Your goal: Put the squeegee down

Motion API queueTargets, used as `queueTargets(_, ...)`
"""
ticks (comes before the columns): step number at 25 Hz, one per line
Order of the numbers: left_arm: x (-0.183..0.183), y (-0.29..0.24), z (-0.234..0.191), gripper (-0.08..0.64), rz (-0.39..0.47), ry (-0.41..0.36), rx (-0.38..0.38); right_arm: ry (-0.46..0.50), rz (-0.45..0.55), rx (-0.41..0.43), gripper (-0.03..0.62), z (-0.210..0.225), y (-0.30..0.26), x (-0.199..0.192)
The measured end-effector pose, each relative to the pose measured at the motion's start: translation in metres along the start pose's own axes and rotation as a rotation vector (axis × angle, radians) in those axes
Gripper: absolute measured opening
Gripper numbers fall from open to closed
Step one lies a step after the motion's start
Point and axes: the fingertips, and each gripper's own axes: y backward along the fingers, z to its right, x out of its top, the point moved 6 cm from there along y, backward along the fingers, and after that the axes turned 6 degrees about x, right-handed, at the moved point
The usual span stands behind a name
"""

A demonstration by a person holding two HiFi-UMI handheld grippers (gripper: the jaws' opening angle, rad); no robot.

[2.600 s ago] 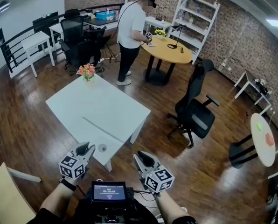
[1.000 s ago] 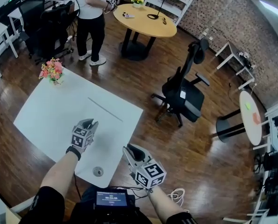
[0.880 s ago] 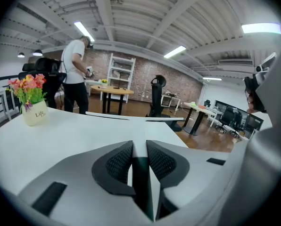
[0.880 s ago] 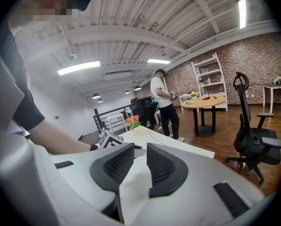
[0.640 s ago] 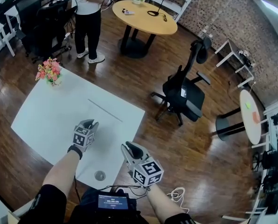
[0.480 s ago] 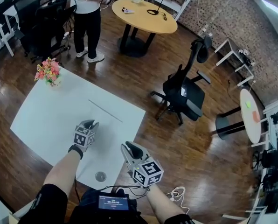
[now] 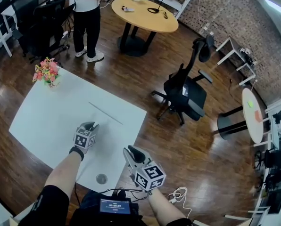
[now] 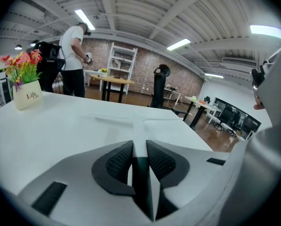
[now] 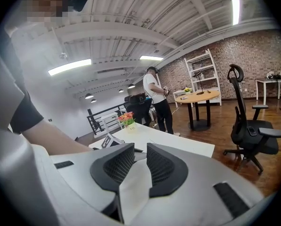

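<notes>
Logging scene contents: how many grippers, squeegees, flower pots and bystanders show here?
grippers: 2 (left gripper, right gripper)
squeegee: 1
flower pot: 1
bystander: 1
total: 5

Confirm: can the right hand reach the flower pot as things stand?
Probably not. The flower pot sits at the far corner of the table; the right tool hangs by the near edge.

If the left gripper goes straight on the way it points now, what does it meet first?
Most likely the table. The left gripper, shut on the squeegee, points forward and down at the white top, so the squeegee's far end would press there first. Whether it already touches is unclear.
</notes>
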Motion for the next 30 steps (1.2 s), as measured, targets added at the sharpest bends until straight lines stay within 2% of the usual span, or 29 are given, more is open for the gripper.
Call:
queueTargets(13, -0.012, -0.01, 0.003, 0.089, -0.07, -0.021, 0.004, -0.023, -0.001, -0.001, 0.107, 0.003, 0.008, -0.007)
queueTargets(20, -0.013, -0.011, 0.005, 0.094, -0.088, -0.005, -0.007, -0.028, -0.006, -0.002, 0.107, 0.002, 0.016, -0.008)
queueTargets(26, -0.014, -0.008, 0.005, 0.204, -0.099, -0.015, 0.005, -0.028, 0.0, 0.003, 0.107, 0.002, 0.02, -0.009)
queueTargets(30, -0.008, 0.001, 0.001, 0.23, -0.071, -0.025, 0.032, -0.027, 0.006, 0.011, 0.107, -0.001, 0.02, -0.005)
